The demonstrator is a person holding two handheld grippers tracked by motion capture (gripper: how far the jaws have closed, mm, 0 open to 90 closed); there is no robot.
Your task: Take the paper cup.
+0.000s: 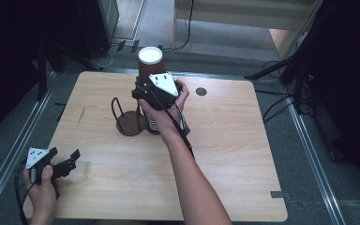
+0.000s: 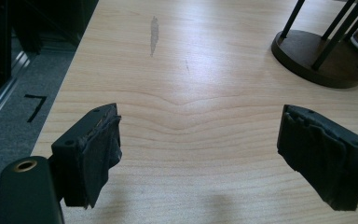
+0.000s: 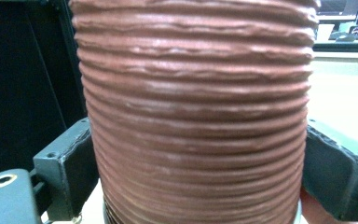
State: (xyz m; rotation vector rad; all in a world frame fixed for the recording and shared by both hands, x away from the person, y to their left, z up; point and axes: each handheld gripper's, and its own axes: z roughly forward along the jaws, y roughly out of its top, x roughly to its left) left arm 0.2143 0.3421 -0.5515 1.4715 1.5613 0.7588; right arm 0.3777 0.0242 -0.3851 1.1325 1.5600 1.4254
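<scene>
The brown ribbed cup stack (image 1: pixel 150 65) stands at twelve o'clock on the surface (image 1: pixel 225 154), clamped by the right hand-held gripper (image 1: pixel 146 89). It should be lifted straight, clear of the wire holder (image 1: pixel 127 119). The left hand-held gripper (image 2: pixel 198 154), at seven o'clock, is held apart, empty.

cup stack (image 3: pixel 196 116): ribbed brown paper, matt | table (image 2: pixel 205 121): pale wood grain
</scene>
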